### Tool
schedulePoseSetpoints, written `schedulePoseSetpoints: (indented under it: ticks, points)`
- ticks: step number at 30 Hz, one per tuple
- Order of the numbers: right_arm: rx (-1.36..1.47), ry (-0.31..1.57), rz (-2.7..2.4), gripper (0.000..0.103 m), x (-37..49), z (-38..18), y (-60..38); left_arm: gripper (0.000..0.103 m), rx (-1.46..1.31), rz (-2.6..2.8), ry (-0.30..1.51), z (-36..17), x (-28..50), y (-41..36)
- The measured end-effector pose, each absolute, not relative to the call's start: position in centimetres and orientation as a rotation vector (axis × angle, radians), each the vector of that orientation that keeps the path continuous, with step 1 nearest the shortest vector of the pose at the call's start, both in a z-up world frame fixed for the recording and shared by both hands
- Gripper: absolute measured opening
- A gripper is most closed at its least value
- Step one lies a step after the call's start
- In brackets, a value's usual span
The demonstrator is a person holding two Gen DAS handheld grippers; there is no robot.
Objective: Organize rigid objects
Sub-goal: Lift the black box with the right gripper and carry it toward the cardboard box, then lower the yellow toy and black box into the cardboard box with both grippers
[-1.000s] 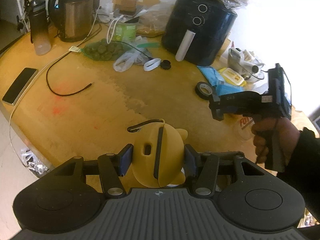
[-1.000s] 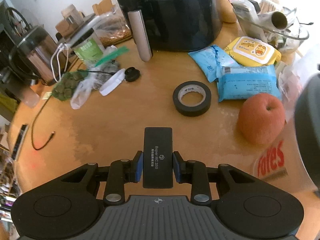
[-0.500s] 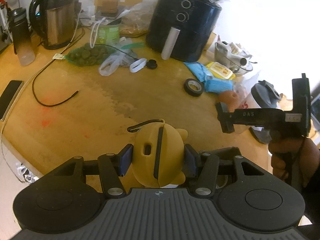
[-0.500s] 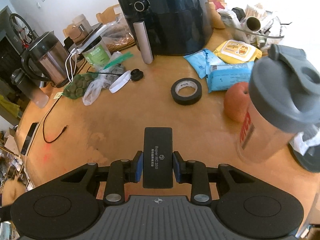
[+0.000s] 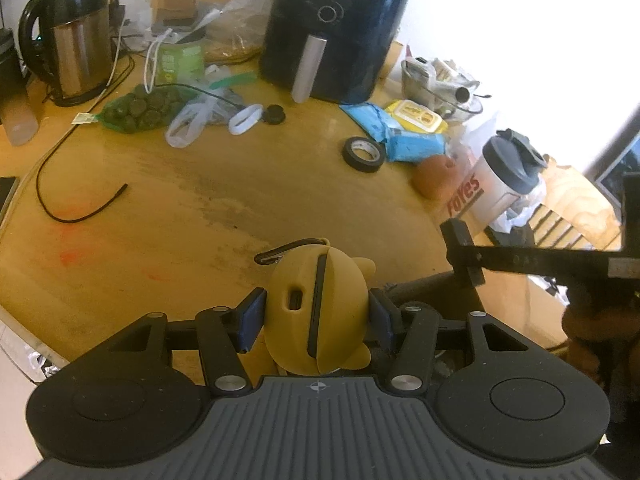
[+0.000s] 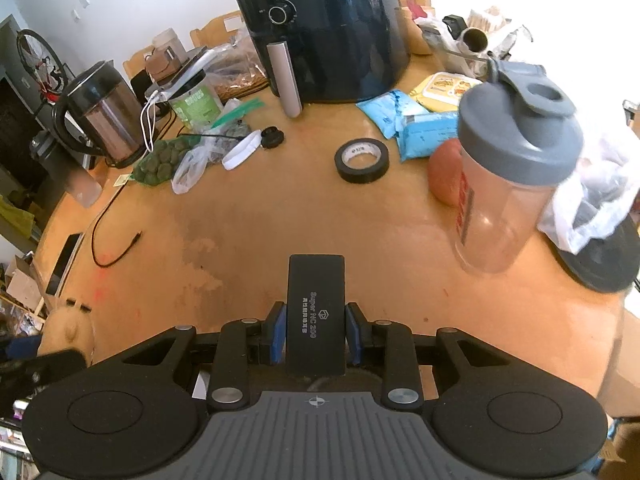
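My left gripper is shut on a yellow rounded case with a black carabiner loop, held above the near edge of the round wooden table. In the right wrist view my right gripper is shut on a flat black box with white lettering, also over the table's near side. The right gripper shows at the right of the left wrist view, held by a hand off the table's right rim. The yellow case appears blurred at the lower left of the right wrist view.
On the table stand a black air fryer, a steel kettle, a shaker bottle with a grey lid, a black tape roll, an orange fruit, blue and yellow wipe packs, bagged green balls, a black cable and a phone.
The right gripper has drawn back and up towards the table's right rim with the black box; the shaker bottle came into its view. The left gripper rolled a little, still holding the yellow case.
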State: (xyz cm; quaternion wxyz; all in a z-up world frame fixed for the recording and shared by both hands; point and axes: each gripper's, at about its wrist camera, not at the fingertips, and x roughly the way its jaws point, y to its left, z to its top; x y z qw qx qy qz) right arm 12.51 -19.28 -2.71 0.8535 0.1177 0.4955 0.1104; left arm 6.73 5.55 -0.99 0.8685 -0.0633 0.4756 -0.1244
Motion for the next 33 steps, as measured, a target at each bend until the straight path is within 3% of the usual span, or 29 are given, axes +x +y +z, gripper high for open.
schedulePoseSetpoints:
  ticks: [14,16,17,18,33]
  points:
    - [0.151,1.089,0.331,0.035,10.0,-2.9,-18.9,0.053,-0.161,-0.212,1.012,-1.1,5.7,4.6]
    - [0.123,1.096,0.326,0.062,9.9,-3.1,-18.9,0.054,-0.160,-0.208,1.015,-1.1,5.4,4.3]
    - [0.107,1.094,0.314,0.086,9.8,-3.2,-18.9,0.053,-0.159,-0.206,1.018,-1.1,5.3,4.1]
    - [0.093,1.081,0.301,0.100,9.7,-3.1,-19.0,0.053,-0.159,-0.204,1.021,-1.1,5.2,3.9]
    - [0.146,1.069,0.221,0.103,7.7,-3.1,-24.0,0.054,-0.100,-0.269,1.072,-1.8,3.8,-0.8]
